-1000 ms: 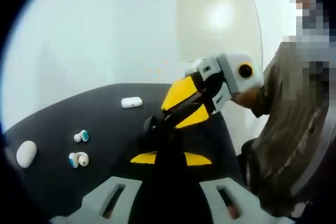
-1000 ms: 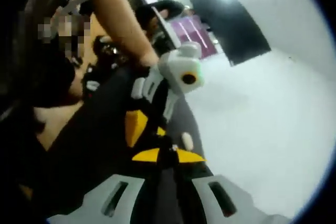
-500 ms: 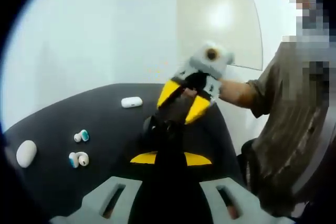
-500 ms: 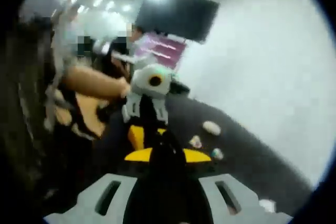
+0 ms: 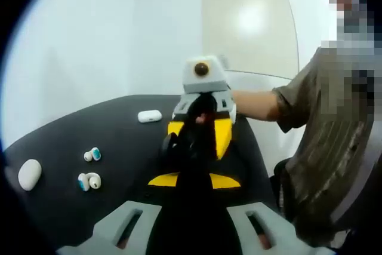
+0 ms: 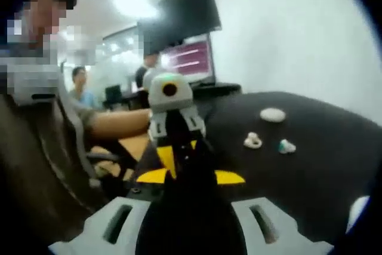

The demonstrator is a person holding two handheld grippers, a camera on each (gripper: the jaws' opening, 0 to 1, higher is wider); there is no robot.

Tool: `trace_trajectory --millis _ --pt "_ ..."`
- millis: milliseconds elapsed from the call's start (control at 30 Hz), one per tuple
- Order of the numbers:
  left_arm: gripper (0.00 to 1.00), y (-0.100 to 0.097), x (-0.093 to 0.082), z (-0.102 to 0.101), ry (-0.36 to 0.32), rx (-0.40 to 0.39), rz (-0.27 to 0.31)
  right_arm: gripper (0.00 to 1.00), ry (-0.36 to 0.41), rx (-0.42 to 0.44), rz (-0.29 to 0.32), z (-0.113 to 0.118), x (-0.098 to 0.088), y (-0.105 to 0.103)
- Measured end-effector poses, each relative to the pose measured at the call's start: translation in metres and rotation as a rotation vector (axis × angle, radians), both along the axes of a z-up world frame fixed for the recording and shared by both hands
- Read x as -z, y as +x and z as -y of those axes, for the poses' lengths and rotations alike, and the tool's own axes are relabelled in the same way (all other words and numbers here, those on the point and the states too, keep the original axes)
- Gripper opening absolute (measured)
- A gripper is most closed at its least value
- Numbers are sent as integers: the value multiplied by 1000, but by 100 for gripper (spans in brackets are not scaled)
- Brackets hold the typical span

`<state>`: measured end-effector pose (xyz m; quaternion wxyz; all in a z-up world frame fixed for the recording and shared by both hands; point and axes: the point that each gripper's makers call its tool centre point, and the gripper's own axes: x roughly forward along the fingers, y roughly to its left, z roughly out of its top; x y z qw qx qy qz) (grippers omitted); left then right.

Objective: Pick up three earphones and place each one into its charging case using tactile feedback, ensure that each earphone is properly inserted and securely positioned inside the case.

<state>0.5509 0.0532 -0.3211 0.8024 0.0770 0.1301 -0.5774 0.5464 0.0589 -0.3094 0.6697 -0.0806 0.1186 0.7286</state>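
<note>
In the left gripper view we see the left gripper (image 5: 192, 178) over a black table (image 5: 119, 135), its jaws pressed together around a dark object we cannot identify. The right gripper (image 5: 200, 132) faces it head-on, its yellow pads touching the same dark object; we cannot tell from either view whether its jaws are spread or pressed together.

On the table we locate the task items, all well apart from the grippers:
- a white earphone with a teal tip (image 5: 92, 154);
- a second white-and-teal earphone (image 5: 89, 181) near the first;
- a white oval charging case (image 5: 30, 174) at the table edge;
- a white capsule-shaped charging case (image 5: 150, 116) farther back.

In the right gripper view we see the same two earphones beside the oval case (image 6: 273, 114). A monitor (image 6: 190, 57) glows behind.
</note>
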Motion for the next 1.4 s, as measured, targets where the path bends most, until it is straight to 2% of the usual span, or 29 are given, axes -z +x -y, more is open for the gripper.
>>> trace_trajectory --millis 33,133,267,367,600,700,900,967,1000,1033,1133,1200,1333,1400 --pt "15 3 1 -2 11 -15 8 19 -2 -23 0 0 1 -3" --pt "15 1 -1 0 3 1 10 18 10 -22 -25 5 0 -2" --pt "22 3 -16 -4 -90 2 -2 18 34 -35 -60 8 -4 -4" --pt "24 4 -22 -7 -118 -2 8 18 50 -48 -98 8 -7 -5" --pt "27 -3 -18 -2 -100 27 14 18 5 -85 -68 5 1 -15" --pt "27 -3 -20 -2 -98 28 40 18 -5 -73 -127 4 2 -13" --pt "25 -4 -25 -3 -113 24 88 18 -15 -59 -205 3 2 -11" --pt "22 -5 -30 -4 -133 24 111 18 -19 -52 -231 3 2 -10" --pt "16 -6 -35 -4 -155 26 130 18 -23 -45 -252 3 2 -9" --pt "15 -9 -37 -4 -174 36 110 18 -17 -45 -278 2 1 -9" --pt "15 -7 -35 -4 -155 35 134 18 -22 -50 -266 3 2 -9" --pt "15 -5 -33 -6 -171 15 97 18 -19 -47 -261 2 2 -8" --pt "18 -3 -32 -7 -164 12 87 18 -16 -49 -259 2 2 -8" --pt "19 -2 -31 -7 -160 7 83 18 -8 -54 -221 3 2 -8"
